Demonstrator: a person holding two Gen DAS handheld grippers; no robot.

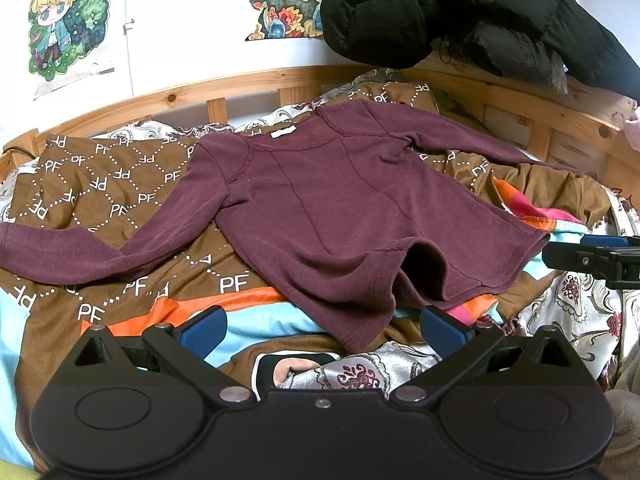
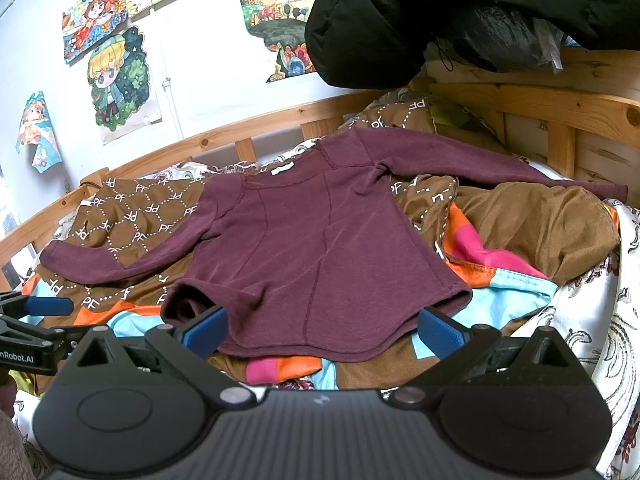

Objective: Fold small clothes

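Your bed (image 1: 248, 80) carries everything here, so take the top as your landmark. A brown quilt (image 1: 112, 184) lies under the top, and a black coat (image 1: 460, 8) hangs over the rail beyond its collar.

The top (image 1: 320, 208) lies spread on its back panel, seams showing, in the middle of the quilt. Its collar points at the wall and its hem at you, so the body runs away from you. The 2 sleeves stretch out to either side, and that sleeve-to-sleeve line is the long axis. It looks laid out this way so the sleeves can be folded in over the body first. The hem is not flat: near its left corner it bulges up into a dark pocket.

Your left claw (image 1: 322, 330) hovers just short of the hem's left corner, fingers apart, nothing between them. Your right claw (image 2: 322, 330) sits at the hem too, fingers apart, straddling its middle; whether a pad touches cloth you cannot tell. Both seem posted there to take the hem or smooth it.
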